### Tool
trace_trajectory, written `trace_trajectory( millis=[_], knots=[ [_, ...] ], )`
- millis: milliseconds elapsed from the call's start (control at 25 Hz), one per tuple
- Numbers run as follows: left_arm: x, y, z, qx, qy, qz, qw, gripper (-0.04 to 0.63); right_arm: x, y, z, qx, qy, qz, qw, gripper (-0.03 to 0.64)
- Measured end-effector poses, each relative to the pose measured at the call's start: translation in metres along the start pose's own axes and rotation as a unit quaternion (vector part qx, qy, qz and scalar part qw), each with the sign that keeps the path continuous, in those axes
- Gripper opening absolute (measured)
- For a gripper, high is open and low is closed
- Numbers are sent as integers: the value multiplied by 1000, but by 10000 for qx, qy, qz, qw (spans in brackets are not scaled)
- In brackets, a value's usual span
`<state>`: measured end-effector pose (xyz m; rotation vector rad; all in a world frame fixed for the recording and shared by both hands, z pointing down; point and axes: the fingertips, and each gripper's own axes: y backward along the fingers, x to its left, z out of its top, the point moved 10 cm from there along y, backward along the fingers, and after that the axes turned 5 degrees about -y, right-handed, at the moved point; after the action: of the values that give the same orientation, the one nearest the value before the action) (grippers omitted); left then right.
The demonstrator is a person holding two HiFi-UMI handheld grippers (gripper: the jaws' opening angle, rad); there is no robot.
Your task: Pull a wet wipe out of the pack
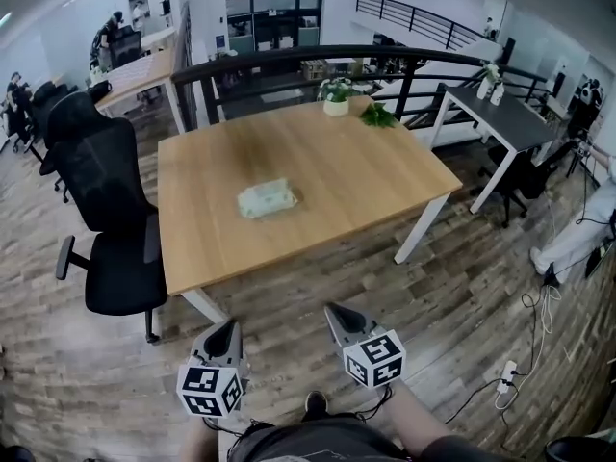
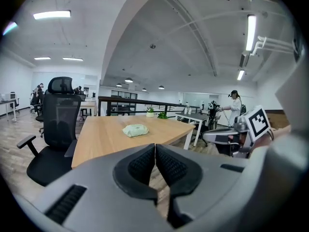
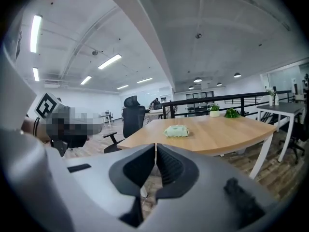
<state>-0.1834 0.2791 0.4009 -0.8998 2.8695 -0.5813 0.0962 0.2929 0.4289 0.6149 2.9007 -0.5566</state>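
The wet wipe pack [image 1: 267, 198], pale green and soft-sided, lies flat near the middle of the wooden counter [image 1: 366, 181]. Any print on it is too small to read.

A black office chair [image 1: 111, 219] stands against the counter's left side, well apart from the pack. At the far edge are a small potted plant [image 1: 336, 99] in a white pot and, just beside it, a loose green leafy sprig [image 1: 378, 115]. A black railing [image 1: 289, 58] runs behind that edge. A dark-topped table [image 1: 505, 114] stands off to the right, and a white power strip [image 1: 506, 375] with cables lies on the plank floor [image 1: 462, 287].

Both grippers are held over the floor, short of the counter's near edge, which lies between them and the pack. The left gripper [image 2: 155, 146] has its jaws pressed together with nothing between them, and so does the right gripper [image 3: 155, 146]. Each carries a cube [image 1: 209, 390] with black-and-white square markers, which bear patterns and no words.
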Motion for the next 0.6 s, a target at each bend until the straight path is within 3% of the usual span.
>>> trace_trajectory(
  millis=[280, 600],
  knots=[
    [-4, -33, 13, -11, 362, 93, 9993, 15, -38, -16, 7, 123, 93, 112, 9998, 23],
    [17, -82, 28, -182, 214, -16, 9996, 15, -59, -47, 19, 303, 92, -91, 9995, 23]
  ],
)
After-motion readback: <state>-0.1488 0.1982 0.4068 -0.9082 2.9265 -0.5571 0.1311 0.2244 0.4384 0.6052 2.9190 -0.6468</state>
